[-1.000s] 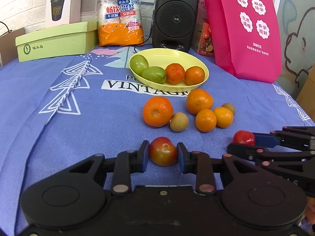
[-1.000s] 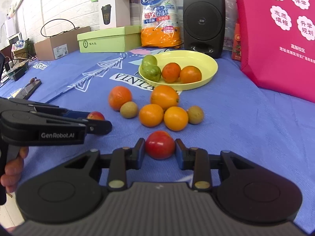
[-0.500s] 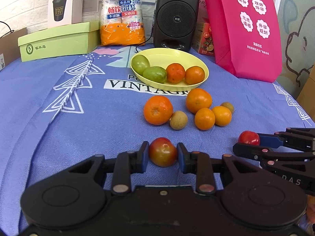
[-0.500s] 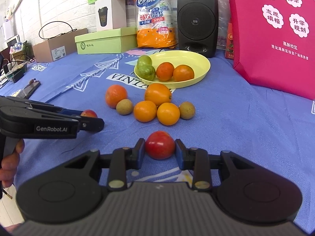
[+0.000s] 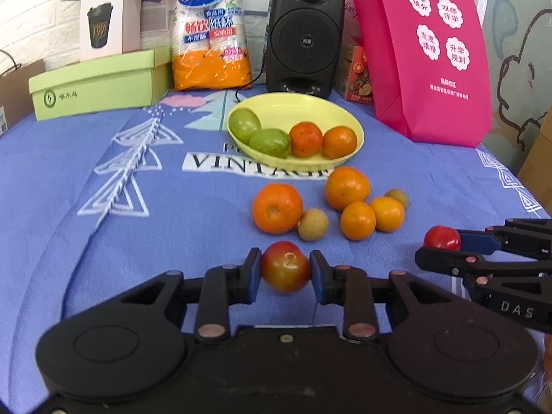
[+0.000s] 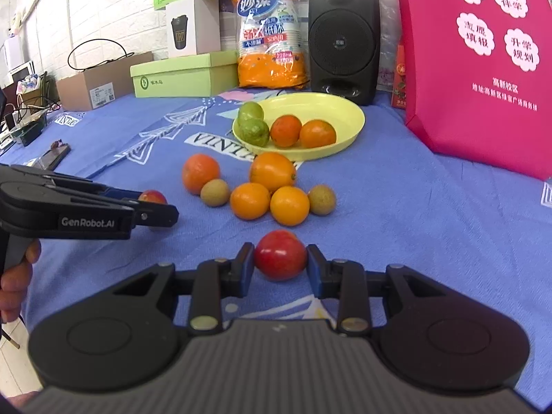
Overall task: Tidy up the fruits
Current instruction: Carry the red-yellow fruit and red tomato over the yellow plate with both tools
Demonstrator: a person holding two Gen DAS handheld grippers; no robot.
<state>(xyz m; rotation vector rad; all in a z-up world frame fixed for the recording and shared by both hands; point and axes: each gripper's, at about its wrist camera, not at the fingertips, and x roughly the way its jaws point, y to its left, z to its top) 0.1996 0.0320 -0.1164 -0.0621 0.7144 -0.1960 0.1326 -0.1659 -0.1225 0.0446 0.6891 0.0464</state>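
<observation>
Behind your table's blue printed cloth [image 5: 103,234]: white brick wall [image 6: 89,10], black speaker [image 5: 305,38], pale green shoebox [image 5: 100,82], magenta fabric bag [image 5: 431,55], orange pack of paper cups [image 5: 210,34], brown cardboard carton [image 6: 100,82].

Bright even light, fisheye-bent edges, slight blur

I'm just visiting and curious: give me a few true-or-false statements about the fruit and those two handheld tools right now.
1. Each tool clamps a red fruit: the left tool and the right tool. True.
2. The yellow plate holds four fruits. True.
3. The plate holds only green fruits. False: two green, two orange.
4. No fruit lies loose on the blue cloth. False: oranges and small brown fruits lie in front of the plate.
</observation>
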